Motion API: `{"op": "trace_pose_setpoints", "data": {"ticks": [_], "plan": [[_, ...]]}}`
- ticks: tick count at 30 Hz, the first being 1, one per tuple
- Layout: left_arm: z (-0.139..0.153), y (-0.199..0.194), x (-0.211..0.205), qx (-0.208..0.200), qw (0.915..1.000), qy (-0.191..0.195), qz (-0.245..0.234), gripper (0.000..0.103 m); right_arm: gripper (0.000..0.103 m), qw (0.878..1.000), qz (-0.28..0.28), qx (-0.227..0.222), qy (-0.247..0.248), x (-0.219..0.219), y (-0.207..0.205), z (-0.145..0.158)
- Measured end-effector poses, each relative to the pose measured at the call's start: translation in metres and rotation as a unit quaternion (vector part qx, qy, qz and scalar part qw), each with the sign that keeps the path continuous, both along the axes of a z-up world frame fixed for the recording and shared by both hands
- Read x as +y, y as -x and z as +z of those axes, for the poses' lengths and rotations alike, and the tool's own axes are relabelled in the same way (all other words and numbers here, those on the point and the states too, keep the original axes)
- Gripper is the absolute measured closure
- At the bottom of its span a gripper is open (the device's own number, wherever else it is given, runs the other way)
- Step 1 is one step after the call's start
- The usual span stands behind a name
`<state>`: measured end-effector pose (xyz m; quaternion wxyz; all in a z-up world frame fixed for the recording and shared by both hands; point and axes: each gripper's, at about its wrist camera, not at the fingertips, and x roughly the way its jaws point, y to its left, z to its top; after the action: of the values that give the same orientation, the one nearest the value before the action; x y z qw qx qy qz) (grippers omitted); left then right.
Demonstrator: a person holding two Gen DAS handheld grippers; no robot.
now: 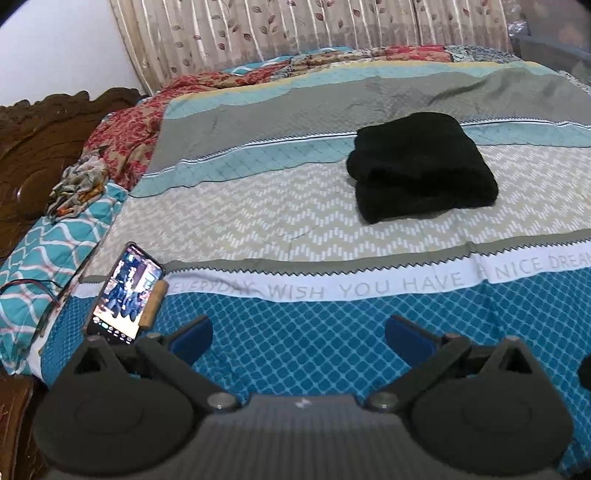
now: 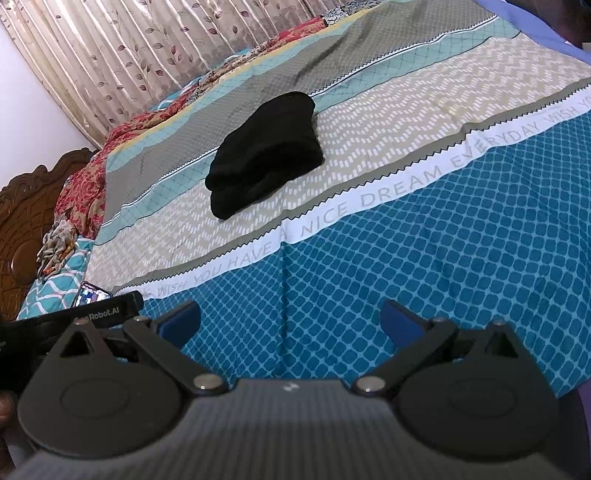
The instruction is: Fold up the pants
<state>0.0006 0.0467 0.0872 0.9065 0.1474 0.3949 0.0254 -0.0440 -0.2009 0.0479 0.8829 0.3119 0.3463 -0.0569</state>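
Your left gripper (image 1: 297, 338) and right gripper (image 2: 291, 325) hang spread, empty; the folded black pants (image 1: 421, 166) lie long axis toward the curtain (image 1: 295, 29).

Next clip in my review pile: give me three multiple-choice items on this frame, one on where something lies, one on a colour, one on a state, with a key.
1. Where does the phone lie?
A. On top of the pants
B. Near the bed's edge, beside the pillow, apart from the pants
C. On the floor

2. What colour are the pants?
A. Black
B. Red
C. White

3. What state are the pants in?
A. Spread flat at full length
B. Hanging from a gripper
C. Folded into a compact stack on the bedspread

Key: 1 B, the lit phone rests by the teal pillow, far from the pants. 2 A, the bundle is uniformly black in both views. 3 C, stacked layers show at its near edge, while the left gripper and right gripper are both open and empty.
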Motion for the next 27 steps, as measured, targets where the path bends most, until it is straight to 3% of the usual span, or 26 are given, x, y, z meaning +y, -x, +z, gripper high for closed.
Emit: {"op": "trace_pose_setpoints", "data": {"ticks": [27], "plan": [[-0.013, -0.005, 0.0, 0.066, 0.9975, 0.008, -0.022, 0.0, 0.0, 1.0, -0.002, 0.017, -0.02, 0.0, -0.003, -0.008]]}}
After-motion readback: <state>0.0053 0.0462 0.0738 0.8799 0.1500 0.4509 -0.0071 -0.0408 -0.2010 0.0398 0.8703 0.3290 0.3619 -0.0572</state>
